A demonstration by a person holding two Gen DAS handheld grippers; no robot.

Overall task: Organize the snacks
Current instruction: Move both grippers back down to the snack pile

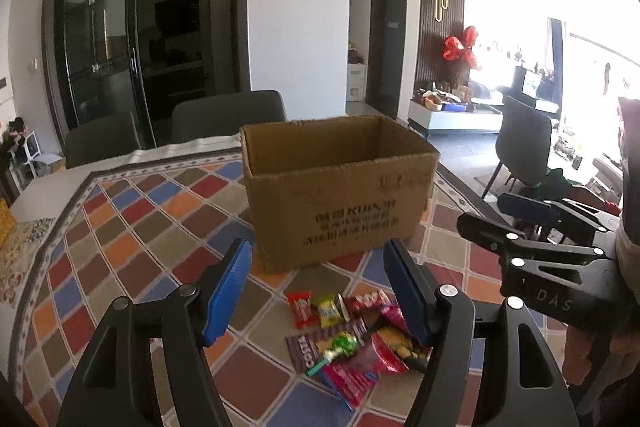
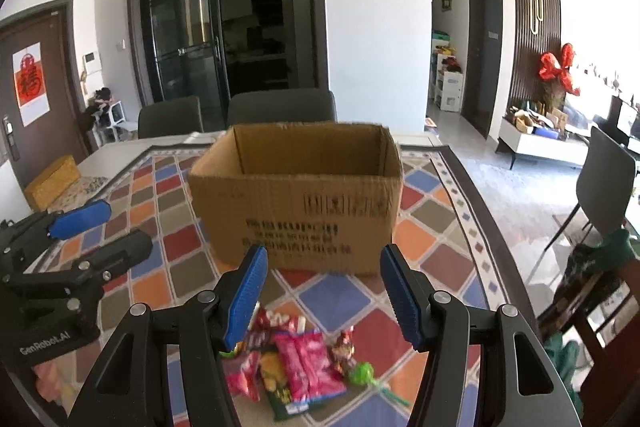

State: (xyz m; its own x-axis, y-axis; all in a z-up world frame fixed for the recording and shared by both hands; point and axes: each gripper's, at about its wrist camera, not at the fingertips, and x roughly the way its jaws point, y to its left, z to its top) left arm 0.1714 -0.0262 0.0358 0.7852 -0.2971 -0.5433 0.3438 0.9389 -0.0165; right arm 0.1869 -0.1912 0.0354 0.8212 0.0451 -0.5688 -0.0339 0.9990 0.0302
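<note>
While the open cardboard box [image 1: 340, 195] is standing on the patterned tablecloth [image 1: 132, 227], I am holding my left gripper [image 1: 316, 287] and right gripper [image 2: 322, 291] spread and empty over the snack pile [image 1: 352, 339] in front of it.

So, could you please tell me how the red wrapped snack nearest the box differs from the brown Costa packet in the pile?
The red snack is smaller and bright red; the Costa packet is larger and dark brown with white lettering. The red snack lies at the pile's far edge, closer to the cardboard box, with nothing on it; the Costa packet lies nearer the camera, partly covered by a green lollipop. Both lie flat on the patterned tablecloth, outside the box.
</note>
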